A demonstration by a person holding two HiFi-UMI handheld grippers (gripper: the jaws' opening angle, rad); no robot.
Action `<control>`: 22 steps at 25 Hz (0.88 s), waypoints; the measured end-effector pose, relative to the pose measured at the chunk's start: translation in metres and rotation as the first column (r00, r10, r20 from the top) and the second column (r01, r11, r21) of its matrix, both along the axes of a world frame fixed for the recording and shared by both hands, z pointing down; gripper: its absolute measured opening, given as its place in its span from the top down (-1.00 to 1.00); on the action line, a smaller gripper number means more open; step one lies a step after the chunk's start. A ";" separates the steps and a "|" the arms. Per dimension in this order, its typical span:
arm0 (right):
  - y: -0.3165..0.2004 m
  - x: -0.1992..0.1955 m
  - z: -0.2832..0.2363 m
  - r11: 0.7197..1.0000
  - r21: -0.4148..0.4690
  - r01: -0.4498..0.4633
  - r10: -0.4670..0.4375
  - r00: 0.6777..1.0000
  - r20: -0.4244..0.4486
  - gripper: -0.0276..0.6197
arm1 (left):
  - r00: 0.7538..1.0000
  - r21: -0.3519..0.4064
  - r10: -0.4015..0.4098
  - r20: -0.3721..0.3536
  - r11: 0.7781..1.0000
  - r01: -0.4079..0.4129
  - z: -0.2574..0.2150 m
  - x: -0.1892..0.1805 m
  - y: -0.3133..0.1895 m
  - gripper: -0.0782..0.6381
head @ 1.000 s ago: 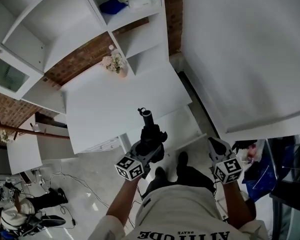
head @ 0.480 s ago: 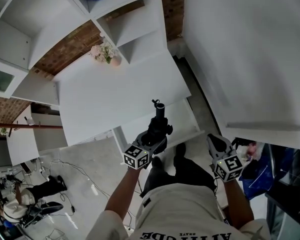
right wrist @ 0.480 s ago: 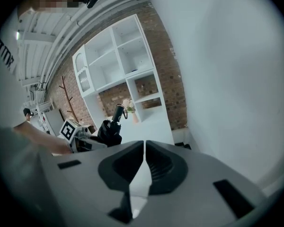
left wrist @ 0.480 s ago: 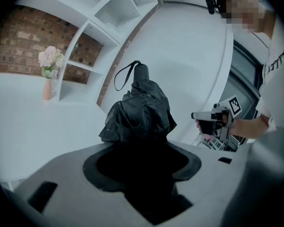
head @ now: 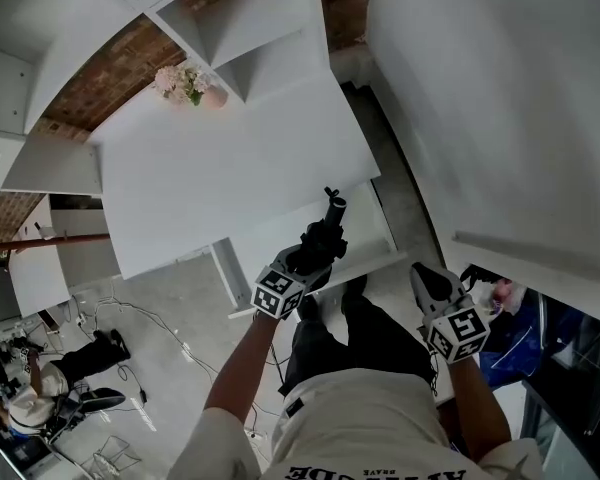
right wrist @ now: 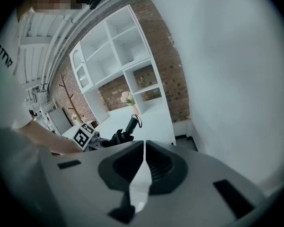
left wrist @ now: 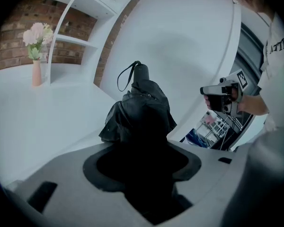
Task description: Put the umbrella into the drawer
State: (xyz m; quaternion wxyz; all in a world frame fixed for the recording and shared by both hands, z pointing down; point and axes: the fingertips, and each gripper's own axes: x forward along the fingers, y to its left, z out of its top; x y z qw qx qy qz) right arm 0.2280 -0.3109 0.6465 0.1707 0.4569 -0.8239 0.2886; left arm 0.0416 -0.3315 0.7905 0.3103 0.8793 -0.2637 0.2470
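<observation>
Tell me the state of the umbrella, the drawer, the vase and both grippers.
umbrella: folded, held over the drawer, not yet in it.
drawer: pulled open.
vase: upright on the table.
left gripper: shut on the umbrella.
right gripper: shut, empty.

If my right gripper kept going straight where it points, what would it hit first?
Most likely the white desk: the right gripper, shut and empty, aims at its near edge, just right of the umbrella. Depth is unclear, so the open drawer could come first.
</observation>
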 end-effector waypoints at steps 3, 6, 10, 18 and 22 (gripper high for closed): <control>0.001 0.000 0.012 1.000 -0.023 0.012 -0.012 1.000 0.007 0.81 | 0.999 -0.023 0.023 0.025 0.999 -0.022 0.020 0.004 0.002 0.09; 0.000 -0.001 0.022 0.999 -0.042 0.023 -0.023 1.000 0.013 0.81 | 0.998 -0.053 0.045 0.045 0.998 -0.043 0.039 0.007 0.002 0.09; 0.000 -0.003 0.032 0.997 -0.066 0.036 -0.035 0.999 0.015 0.81 | 0.992 -0.088 0.082 0.096 0.993 -0.073 0.060 0.007 0.006 0.09; -0.003 -0.012 0.048 0.995 -0.088 0.056 -0.053 0.998 0.037 0.81 | 0.963 -0.148 0.161 0.214 0.980 -0.131 0.094 -0.004 0.014 0.09; -0.005 -0.017 0.053 0.993 -0.097 0.069 -0.064 0.997 0.047 0.81 | 0.941 -0.164 0.187 0.282 0.976 -0.145 0.109 -0.016 0.012 0.09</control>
